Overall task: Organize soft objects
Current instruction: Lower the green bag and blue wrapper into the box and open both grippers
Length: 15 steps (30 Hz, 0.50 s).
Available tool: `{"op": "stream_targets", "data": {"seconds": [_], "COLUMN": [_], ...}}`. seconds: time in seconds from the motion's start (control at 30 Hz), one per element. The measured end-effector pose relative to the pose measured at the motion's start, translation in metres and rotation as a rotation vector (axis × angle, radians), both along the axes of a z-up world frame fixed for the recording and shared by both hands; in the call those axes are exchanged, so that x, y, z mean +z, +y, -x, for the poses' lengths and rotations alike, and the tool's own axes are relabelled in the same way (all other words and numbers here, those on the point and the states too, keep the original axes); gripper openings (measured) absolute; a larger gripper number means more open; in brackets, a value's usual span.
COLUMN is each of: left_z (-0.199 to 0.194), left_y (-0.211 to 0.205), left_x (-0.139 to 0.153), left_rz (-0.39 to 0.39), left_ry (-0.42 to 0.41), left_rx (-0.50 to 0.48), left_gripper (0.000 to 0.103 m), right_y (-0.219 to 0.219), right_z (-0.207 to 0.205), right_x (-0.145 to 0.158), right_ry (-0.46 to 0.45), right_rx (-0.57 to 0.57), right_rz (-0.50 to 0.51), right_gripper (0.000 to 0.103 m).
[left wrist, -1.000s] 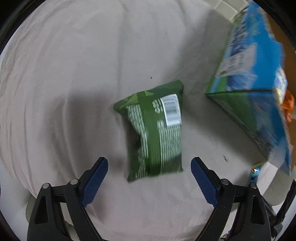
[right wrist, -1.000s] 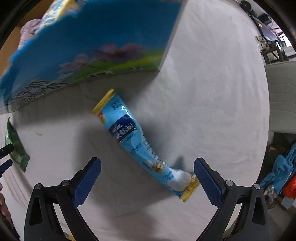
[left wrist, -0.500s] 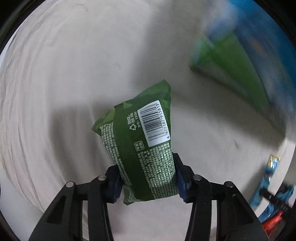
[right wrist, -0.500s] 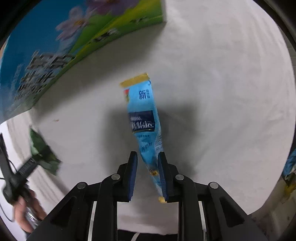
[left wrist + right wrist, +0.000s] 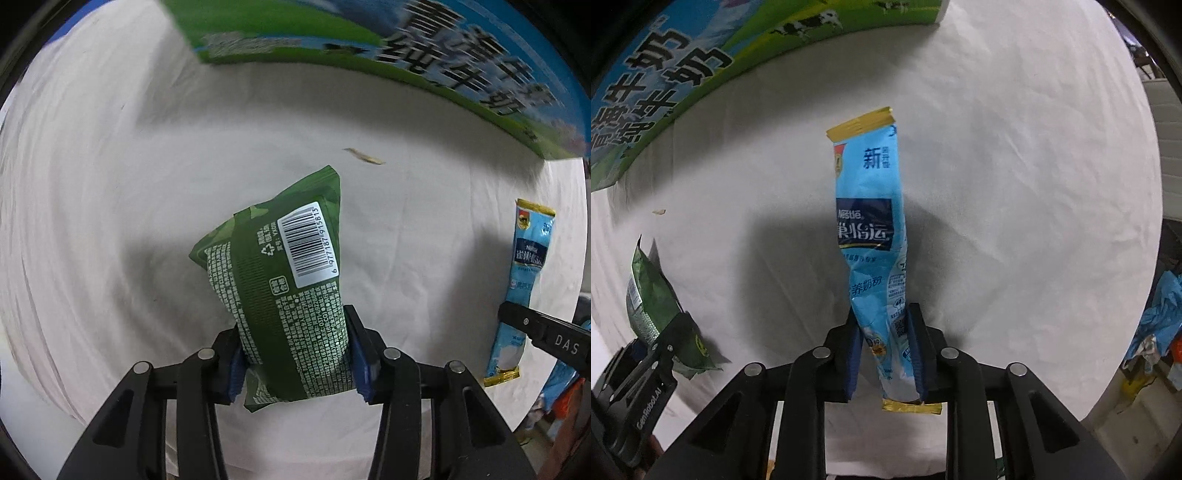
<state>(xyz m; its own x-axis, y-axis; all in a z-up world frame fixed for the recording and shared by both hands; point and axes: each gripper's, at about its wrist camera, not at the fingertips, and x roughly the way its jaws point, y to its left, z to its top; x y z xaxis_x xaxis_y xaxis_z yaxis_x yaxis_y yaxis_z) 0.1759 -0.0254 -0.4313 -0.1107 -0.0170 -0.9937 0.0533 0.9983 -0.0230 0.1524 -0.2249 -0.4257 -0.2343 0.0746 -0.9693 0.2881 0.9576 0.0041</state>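
My left gripper [image 5: 295, 354] is shut on the lower end of a green snack packet [image 5: 284, 273], barcode side up, held above the white cloth. My right gripper [image 5: 884, 350] is shut on the lower end of a long light-blue Nestle sachet [image 5: 870, 221] with gold ends, which stands up from the jaws. The sachet also shows at the right of the left wrist view [image 5: 524, 273], with the right gripper [image 5: 543, 336] on it. The green packet [image 5: 650, 299] and the left gripper [image 5: 646, 373] show at the lower left of the right wrist view.
A white cloth [image 5: 110, 184] covers the table. A large blue-and-green milk carton box [image 5: 424, 55] stands at the far side; it also shows in the right wrist view [image 5: 701, 55]. A small crumb [image 5: 364, 157] lies on the cloth. Blue clutter [image 5: 1156, 321] sits past the table's right edge.
Both grippers closed on their packets, the left on the green one and the right on the blue sachet, then lifted them off the cloth and swung toward the milk box.
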Motion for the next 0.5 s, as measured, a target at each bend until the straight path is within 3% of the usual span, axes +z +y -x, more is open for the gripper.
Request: {"op": "stream_targets", "data": {"seconds": [0.2, 0.5], "left_z": [0.011, 0.016], "left_y": [-0.031, -0.048], "left_x": [0.016, 0.070], "left_rz": [0.007, 0.069], "left_ry": [-0.039, -0.106], "left_rx": [-0.074, -0.106], "left_gripper": [0.041, 0.040], "right_y": [0.013, 0.003], "right_z": [0.021, 0.038], "right_x": [0.015, 0.072], "right_ry": [-0.049, -0.183], "right_rx": [0.025, 0.032], "right_rz": [-0.016, -0.095], "right_gripper": [0.011, 0.010]}}
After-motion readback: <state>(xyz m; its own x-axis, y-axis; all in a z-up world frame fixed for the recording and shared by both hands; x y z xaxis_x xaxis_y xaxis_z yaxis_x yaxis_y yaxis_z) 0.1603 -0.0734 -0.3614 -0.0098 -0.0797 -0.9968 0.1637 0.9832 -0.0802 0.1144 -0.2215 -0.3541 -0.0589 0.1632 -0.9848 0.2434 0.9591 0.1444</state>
